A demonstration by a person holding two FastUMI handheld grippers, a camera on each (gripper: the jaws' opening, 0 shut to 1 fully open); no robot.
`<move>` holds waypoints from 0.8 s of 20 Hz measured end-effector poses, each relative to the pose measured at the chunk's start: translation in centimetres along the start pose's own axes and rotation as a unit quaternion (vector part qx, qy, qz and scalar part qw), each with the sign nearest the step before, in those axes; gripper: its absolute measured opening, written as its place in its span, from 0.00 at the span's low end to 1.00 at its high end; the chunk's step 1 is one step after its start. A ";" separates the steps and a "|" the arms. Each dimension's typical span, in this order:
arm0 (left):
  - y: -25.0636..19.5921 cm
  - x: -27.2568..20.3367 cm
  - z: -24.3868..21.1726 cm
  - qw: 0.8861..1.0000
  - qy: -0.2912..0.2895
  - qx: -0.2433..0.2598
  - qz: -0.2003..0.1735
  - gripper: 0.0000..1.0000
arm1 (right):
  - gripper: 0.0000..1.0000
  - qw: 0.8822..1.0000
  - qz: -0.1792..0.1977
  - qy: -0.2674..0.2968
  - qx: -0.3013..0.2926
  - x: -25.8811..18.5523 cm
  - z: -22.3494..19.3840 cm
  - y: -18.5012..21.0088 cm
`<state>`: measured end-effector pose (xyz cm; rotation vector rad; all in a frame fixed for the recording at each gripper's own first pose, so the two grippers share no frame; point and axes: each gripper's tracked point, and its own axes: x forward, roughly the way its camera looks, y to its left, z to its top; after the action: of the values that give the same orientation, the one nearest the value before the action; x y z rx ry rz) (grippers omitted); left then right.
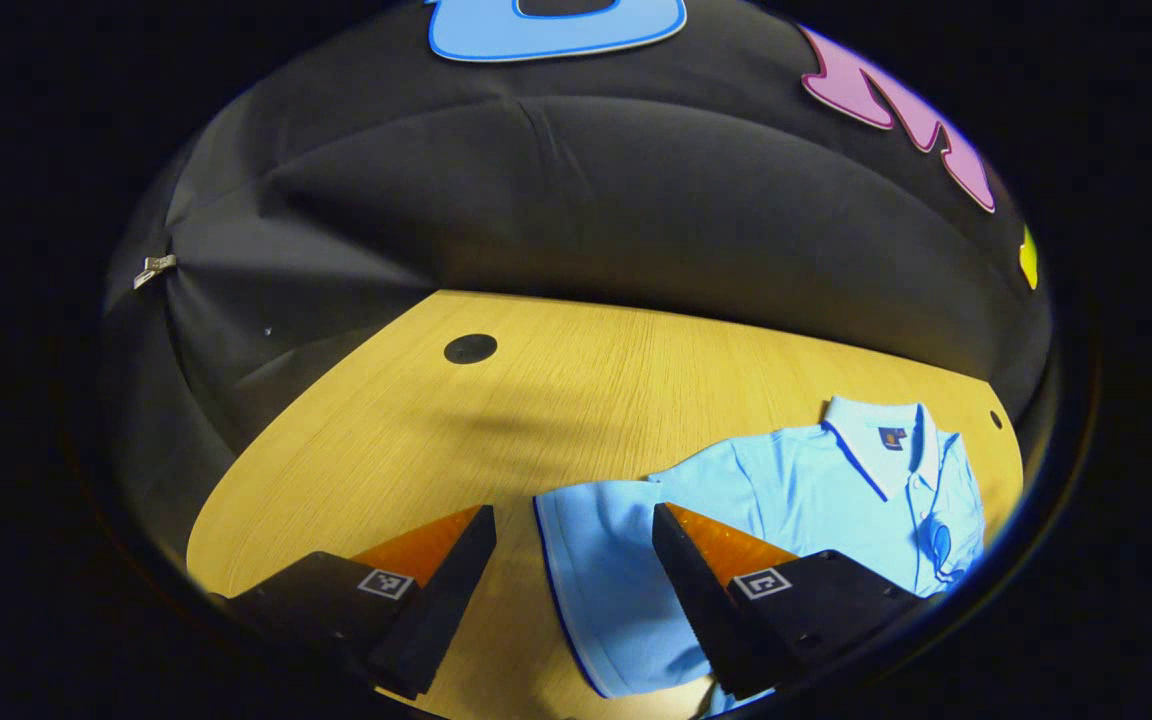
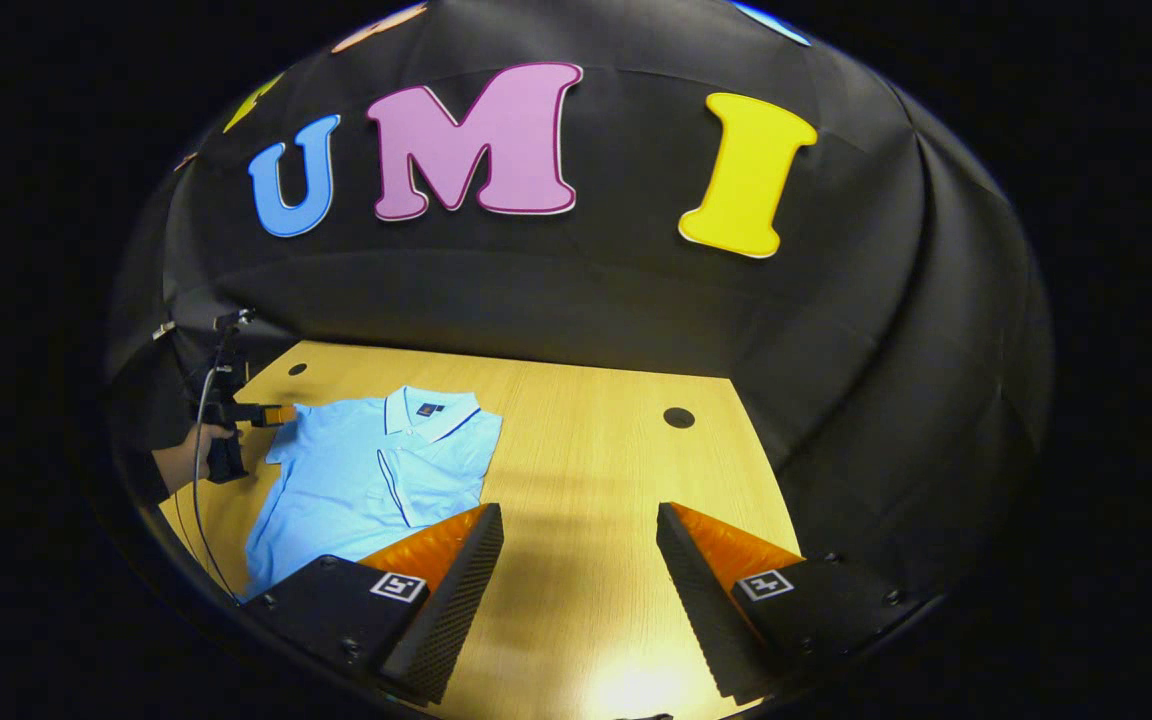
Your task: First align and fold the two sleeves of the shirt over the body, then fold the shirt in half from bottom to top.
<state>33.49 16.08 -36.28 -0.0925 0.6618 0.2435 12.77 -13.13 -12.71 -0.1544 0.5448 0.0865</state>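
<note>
So the light blue shirt (image 2: pixel 366 470) is lying flat on the wooden table (image 2: pixel 586 460), toward the left of the frame in the right gripper view, collar (image 2: pixel 431 410) pointing at the back wall. The sleeve on the right side of that picture looks already tucked over the body, while the other sleeve (image 1: pixel 596 560) is spread out flat, sitting bottom centre in the left gripper view.

The left gripper (image 1: pixel 574 520) has its jaws wide apart and nothing in them, with the sleeve's hem running right up the gap. The right gripper (image 2: pixel 581 520) is wide open too, also empty, hanging over bare table well right of the shirt. Far left in the right gripper view you can see a hand (image 2: pixel 191 455) holding the other gripper at the sleeve side.

What I'd worry about: the sleeve is thin and flat on the wood, so if the tongs close too high they'll pinch air, and too deep they might grab the body layer underneath too. A grab at just one corner would probably drag the whole shirt sideways and leave the fold crooked, since the right gripper isn't near enough to pin anything
</note>
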 end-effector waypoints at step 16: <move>-8.1 -2.2 1.6 0.997 0.020 0.059 -0.046 0.06 | 0.97 0.996 -0.022 0.036 0.077 -0.2 -5.6 -1.3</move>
<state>34.79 8.05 -33.60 -0.0154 0.7087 0.1136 9.92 -15.31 -17.13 -0.0184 0.6172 -0.0050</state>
